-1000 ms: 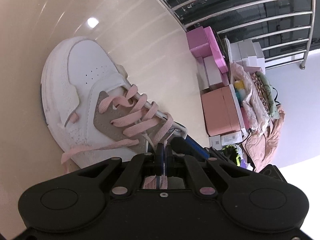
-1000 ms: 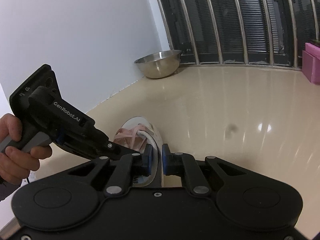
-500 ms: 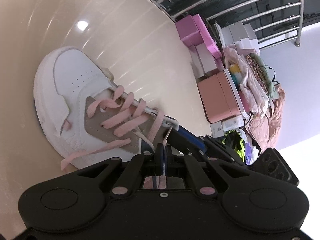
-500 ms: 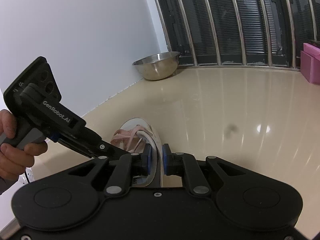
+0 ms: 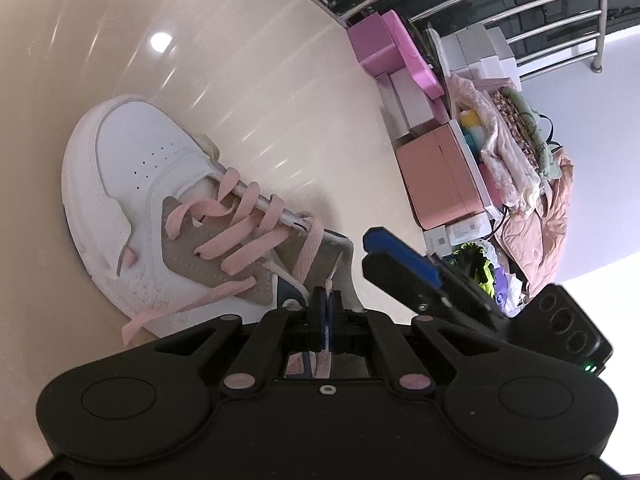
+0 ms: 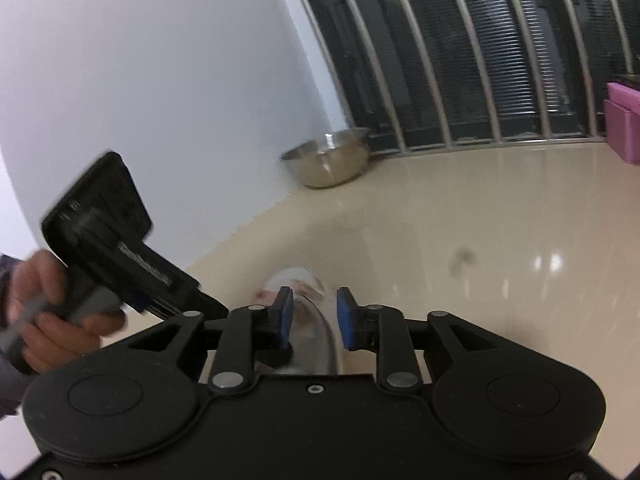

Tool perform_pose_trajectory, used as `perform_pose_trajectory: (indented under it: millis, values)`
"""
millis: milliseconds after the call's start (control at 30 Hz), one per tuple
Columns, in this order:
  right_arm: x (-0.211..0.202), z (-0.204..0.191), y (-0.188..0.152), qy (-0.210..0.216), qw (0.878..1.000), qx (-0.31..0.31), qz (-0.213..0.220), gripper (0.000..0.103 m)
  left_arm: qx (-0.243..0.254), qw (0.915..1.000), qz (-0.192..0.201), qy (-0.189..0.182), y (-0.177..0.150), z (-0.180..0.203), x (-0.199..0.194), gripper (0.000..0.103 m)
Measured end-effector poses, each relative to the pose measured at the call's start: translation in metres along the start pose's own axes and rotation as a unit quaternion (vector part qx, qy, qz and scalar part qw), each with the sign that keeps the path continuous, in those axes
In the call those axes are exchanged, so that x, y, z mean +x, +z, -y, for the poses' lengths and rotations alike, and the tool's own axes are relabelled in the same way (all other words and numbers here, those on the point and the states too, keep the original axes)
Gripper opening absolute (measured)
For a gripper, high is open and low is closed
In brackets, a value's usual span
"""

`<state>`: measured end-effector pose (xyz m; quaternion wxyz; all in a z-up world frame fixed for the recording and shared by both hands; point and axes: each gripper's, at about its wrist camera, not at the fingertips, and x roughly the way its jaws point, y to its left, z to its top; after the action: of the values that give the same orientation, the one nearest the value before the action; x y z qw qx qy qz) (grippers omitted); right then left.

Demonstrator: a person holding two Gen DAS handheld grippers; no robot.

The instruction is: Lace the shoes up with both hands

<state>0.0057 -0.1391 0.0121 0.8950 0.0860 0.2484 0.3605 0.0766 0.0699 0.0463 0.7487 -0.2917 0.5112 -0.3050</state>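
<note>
One lace end, two grippers close by.
The left gripper [image 5: 327,300] pinches the pink lace [image 5: 310,254] low in the frame; the shoe [image 5: 160,200] stretches up-left. The right gripper [image 5: 394,256], just right, is opening, empty.

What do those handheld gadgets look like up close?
Both are matte black plastic. The left gripper and right gripper have blue pads, silver rivets on hinged links and round mouldings. The left one's body bears white lettering, a grey handle; a dark sleeve shows.

Both grippers are matte black with blue pads [image 6: 285,312], silver pivot screws and round caps; a dark sleeve [image 6: 5,264] shows at the wrist.
</note>
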Motion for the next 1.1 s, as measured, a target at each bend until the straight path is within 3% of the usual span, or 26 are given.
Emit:
perform_pose_trajectory:
  millis: [433, 567, 667, 900, 1100]
  values:
    - [0.024, -0.029, -0.002, -0.078, 0.987, -0.134, -0.036, 0.021, 0.016, 0.9999, 0.006, 0.000, -0.001, 0.003, -0.004, 0.002]
    - [0.022, -0.031, 0.000, -0.077, 0.988, -0.127, -0.033, 0.021, 0.025, 0.9997, -0.001, 0.007, 0.000, 0.006, -0.002, 0.002]
    - [0.015, -0.032, 0.007, -0.046, 0.993, -0.107, -0.022, 0.021, 0.028, 0.9995, -0.004, 0.009, 0.000, 0.007, -0.002, 0.002]
    - [0.028, -0.037, 0.004, -0.064, 0.986, -0.146, -0.057, 0.021, 0.027, 0.9996, -0.003, 0.004, 0.000, 0.005, -0.002, 0.002]
    - [0.023, -0.042, 0.003, -0.070, 0.983, -0.158, -0.055, 0.021, 0.037, 0.9992, -0.001, 0.013, 0.000, 0.008, 0.000, 0.002]
